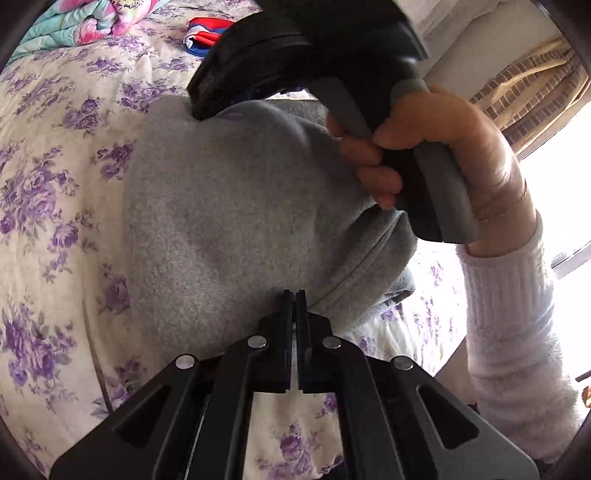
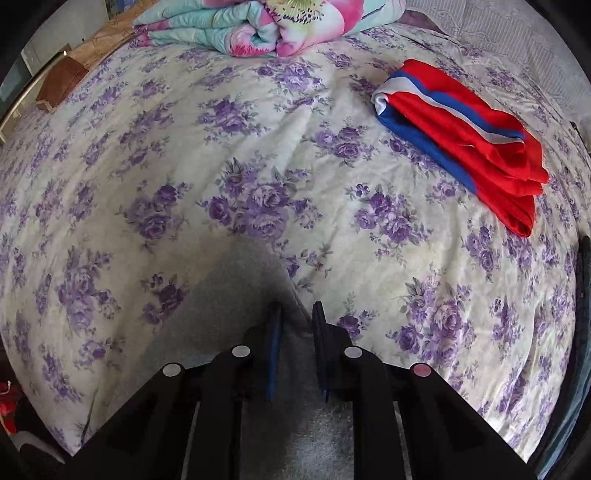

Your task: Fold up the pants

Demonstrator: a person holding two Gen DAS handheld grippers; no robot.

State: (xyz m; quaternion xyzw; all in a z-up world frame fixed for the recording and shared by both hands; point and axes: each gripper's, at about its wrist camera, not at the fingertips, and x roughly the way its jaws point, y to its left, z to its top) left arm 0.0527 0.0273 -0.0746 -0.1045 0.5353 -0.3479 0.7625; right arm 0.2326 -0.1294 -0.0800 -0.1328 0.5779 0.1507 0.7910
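The grey sweatpants (image 1: 229, 206) lie folded over on the floral bedspread (image 1: 55, 166). My left gripper (image 1: 294, 295) is shut at the near edge of the grey pants, fingers pressed together on the fabric edge. The right gripper's body shows in the left wrist view (image 1: 295, 48), held by a hand over the far side of the pants. In the right wrist view my right gripper (image 2: 297, 314) has its fingers a little apart with grey pants fabric (image 2: 236, 295) bunched between them.
A folded red, white and blue garment (image 2: 461, 136) lies at the right of the bed. A rolled floral quilt (image 2: 258, 26) sits at the far edge. A brown wooden piece (image 2: 59, 81) stands off the far-left edge of the bed.
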